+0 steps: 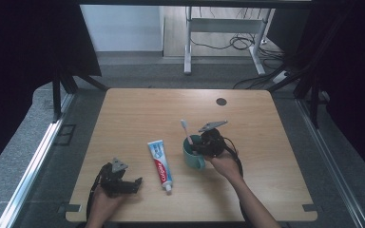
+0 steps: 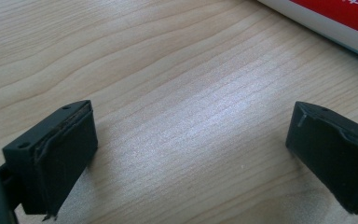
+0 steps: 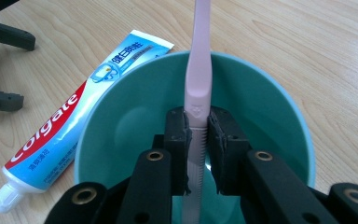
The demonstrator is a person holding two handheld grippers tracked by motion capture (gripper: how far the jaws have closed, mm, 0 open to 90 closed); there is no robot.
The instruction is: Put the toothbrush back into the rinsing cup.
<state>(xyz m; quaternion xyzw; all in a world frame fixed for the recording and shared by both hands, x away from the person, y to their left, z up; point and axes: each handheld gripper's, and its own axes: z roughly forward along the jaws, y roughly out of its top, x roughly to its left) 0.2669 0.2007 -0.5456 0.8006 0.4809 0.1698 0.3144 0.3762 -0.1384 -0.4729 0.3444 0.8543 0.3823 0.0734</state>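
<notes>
Wooden table | toothpaste tube between both grippers | left gripper wide, empty | right gripper clamps pale pink toothbrush, upright over teal cup

Toothbrush head cut off by the top edge in the right gripper view; its lower handle is hidden between the jaws inside the teal cup. Cup's near rim hidden behind the right gripper. Toothpaste tube, beyond the left gripper's jaws, is cropped at the top-right corner, print unreadable. High view: brush bristles too small to tell.
</notes>
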